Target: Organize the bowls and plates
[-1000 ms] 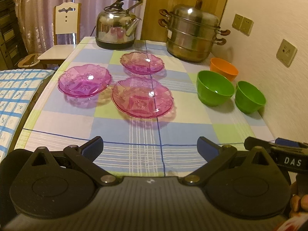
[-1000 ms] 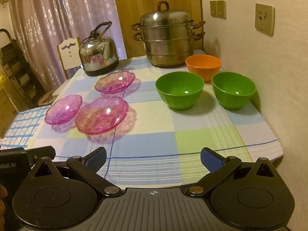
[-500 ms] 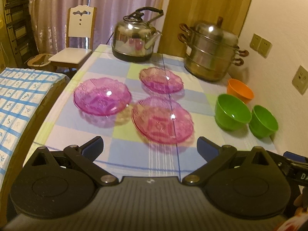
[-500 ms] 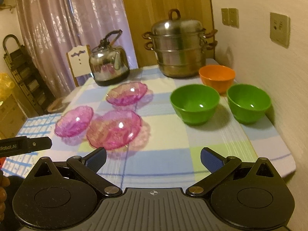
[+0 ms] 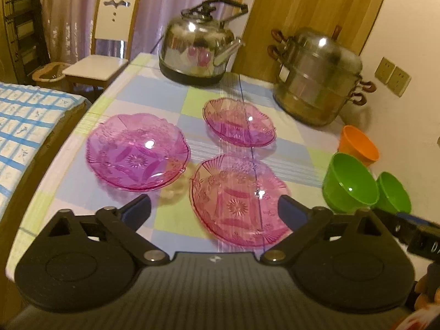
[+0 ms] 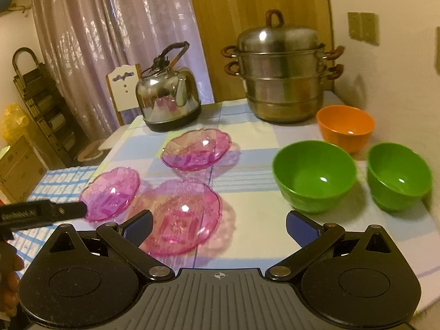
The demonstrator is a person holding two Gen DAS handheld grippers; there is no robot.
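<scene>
Nearest pink plate just ahead of wide-spread left gripper, untouched.

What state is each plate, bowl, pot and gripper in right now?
Left gripper: open, empty.
Right gripper: open, empty.
Three pink plates: upright, unstacked.
Two green bowls: upright, empty.
Orange bowl: upright, empty.
Steamer pot: lidded.
Kettle: handle raised.

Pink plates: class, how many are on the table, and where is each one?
3. One plate lies nearest the cameras, one sits beside it toward the table's left edge, and one is farther back in front of the kettle. None looks hidden.
</scene>
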